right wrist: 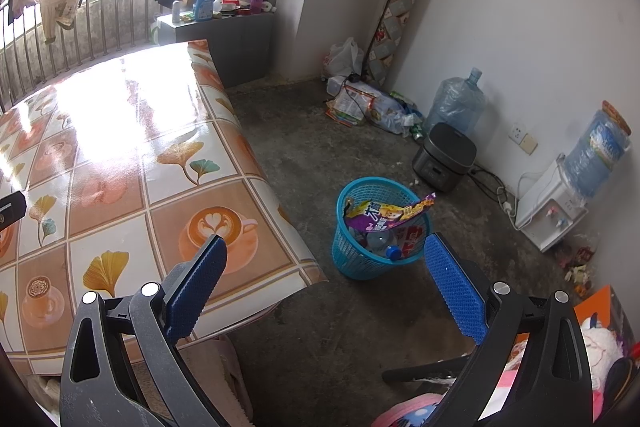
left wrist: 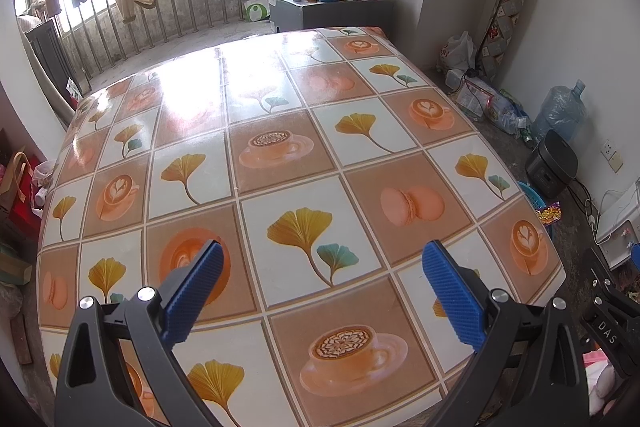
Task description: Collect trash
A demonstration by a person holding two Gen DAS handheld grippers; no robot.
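Observation:
A blue mesh waste basket (right wrist: 354, 263) stands on the concrete floor to the right of the table. It holds a purple snack wrapper (right wrist: 394, 215), a plastic bottle (right wrist: 382, 241) and other packaging. My right gripper (right wrist: 324, 247) hangs open above the floor, between the table corner and the basket, with nothing between its blue pads. My left gripper (left wrist: 322, 253) is open over the patterned tablecloth (left wrist: 280, 155), holding nothing. From the left wrist view the basket (left wrist: 532, 197) peeks past the table's right edge, with the wrapper (left wrist: 549, 213) sticking out.
A rice cooker (right wrist: 444, 157), water jugs (right wrist: 456, 103) and a water dispenser (right wrist: 548, 207) line the right wall. Loose bags and packaging (right wrist: 360, 103) lie in the far corner. A grey cabinet (right wrist: 224, 31) with bottles stands behind the table. Soft toys (right wrist: 596, 347) lie at lower right.

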